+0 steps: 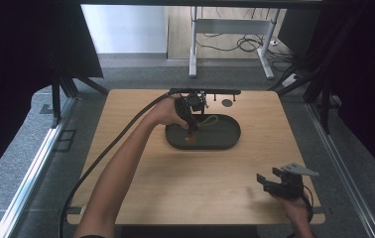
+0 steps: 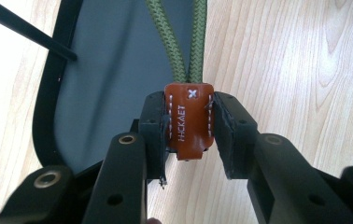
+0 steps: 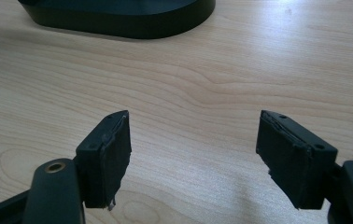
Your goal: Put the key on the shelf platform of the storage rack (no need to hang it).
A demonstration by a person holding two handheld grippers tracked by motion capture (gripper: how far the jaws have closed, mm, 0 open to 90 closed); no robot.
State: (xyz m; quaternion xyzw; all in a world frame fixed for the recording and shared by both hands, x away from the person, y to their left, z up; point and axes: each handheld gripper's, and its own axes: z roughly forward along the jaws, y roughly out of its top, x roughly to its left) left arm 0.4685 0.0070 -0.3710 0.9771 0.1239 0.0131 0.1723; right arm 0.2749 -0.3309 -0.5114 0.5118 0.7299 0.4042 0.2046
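Keyring strap job: left gripper (image 2: pixel 191 135) pinching brown leather tab (image 2: pixel 189 119) w/ green cord (image 2: pixel 178 51) trailing to 12 o'clock over dark tray (image 2: pixel 48 121).
Prob light & floppy, so the stiff tab's the best hold imo; right gripper (image 3: pixel 193 158) spread, idle on table (image 3: pixel 202 84).

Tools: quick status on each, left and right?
Left tool: closed on the brown leather tab of the green cord, over the dark tray.
Right tool: open, holding nothing, above the table.

One tray (image 1: pixel 225 141), one lanyard (image 2: pixel 188 121), two claws (image 1: pixel 191 130).
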